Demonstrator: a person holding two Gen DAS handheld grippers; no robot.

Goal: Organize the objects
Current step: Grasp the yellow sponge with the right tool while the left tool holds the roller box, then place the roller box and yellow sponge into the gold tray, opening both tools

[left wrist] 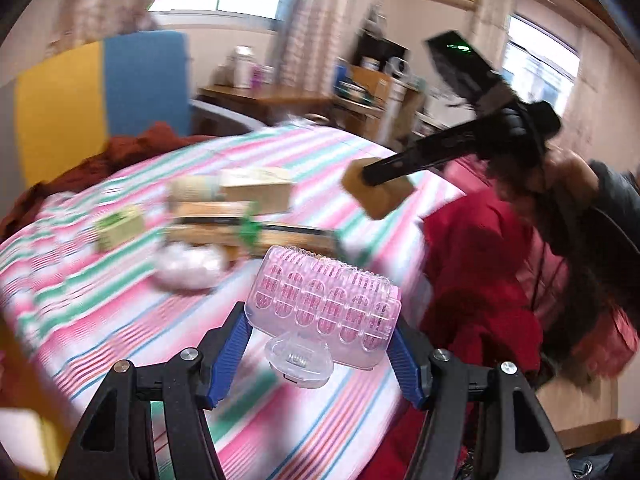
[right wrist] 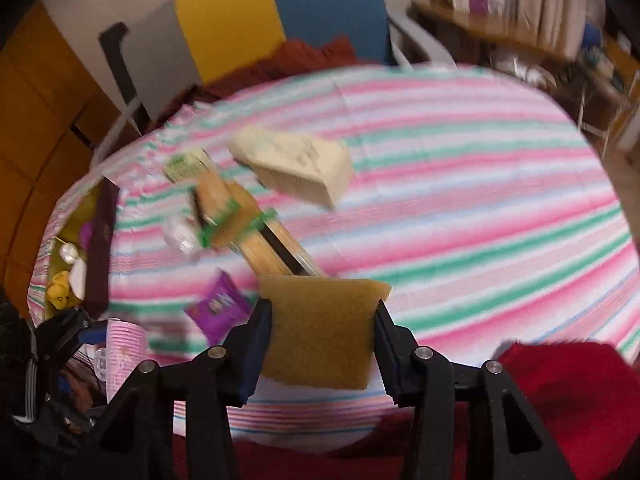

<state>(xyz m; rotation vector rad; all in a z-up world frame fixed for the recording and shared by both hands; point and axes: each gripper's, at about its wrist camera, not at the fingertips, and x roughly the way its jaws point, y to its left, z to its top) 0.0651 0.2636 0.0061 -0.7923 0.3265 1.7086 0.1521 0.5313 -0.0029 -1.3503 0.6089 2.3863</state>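
We hold the clear plastic case of pink hair rollers [left wrist: 324,304] in the left gripper [left wrist: 320,356], jaws wide around it. The right gripper [right wrist: 322,344] is clamped on a tan rectangular sponge block [right wrist: 320,328]; both are raised above the striped bed [right wrist: 460,200] (probably for sorting), away from the boxes near its far-left edge.

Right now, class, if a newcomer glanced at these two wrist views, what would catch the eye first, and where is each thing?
First, the pink hair roller in its clear clip, gripped in the left gripper low in the left view. Next, the tan sponge block clamped in the right gripper, held above the bed. Behind both spreads the pink, green and white striped sheet, with boxes clustered near its middle.
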